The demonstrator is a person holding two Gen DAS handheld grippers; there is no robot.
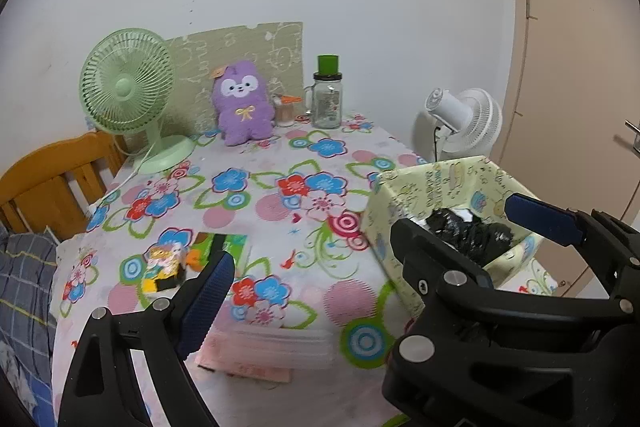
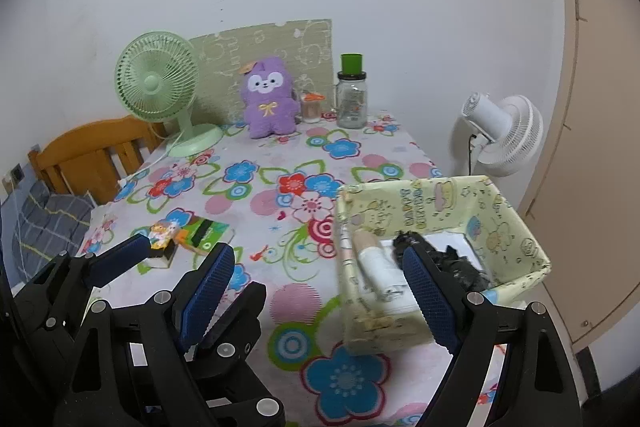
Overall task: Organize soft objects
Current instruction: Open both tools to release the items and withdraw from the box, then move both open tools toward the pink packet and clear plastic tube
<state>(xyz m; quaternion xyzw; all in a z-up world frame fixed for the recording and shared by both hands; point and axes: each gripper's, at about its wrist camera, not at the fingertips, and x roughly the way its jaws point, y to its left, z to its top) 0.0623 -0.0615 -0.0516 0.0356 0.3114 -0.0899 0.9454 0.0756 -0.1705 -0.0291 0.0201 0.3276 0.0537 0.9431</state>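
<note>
Desk (image 2: 280, 299), floral cloth. On it: green fan (image 2: 160, 87), purple plush (image 2: 270, 99), jar (image 2: 352, 99), small cup (image 2: 311, 109), fabric bin (image 2: 512, 211), colourful packets (image 2: 188, 233).

Black crumpled lump (image 1: 468, 231) in the fabric bin (image 1: 432, 187) partly masked by tongs hardware, too dark to identify. White roll (image 2: 380, 267) beside it smeared by blur. Small colourful packet (image 1: 162, 261) near the desk edge half covered by a blue pad (image 1: 210, 291), print unreadable. Little brown cup (image 2: 310, 109) tucked behind the purple plush (image 2: 270, 99), contents unclear. Wooden headboard (image 1: 52, 183) and plaid bedding (image 1: 24, 291) cut off at the left edge. Door handle (image 1: 632, 137) clipped at the right.
</note>
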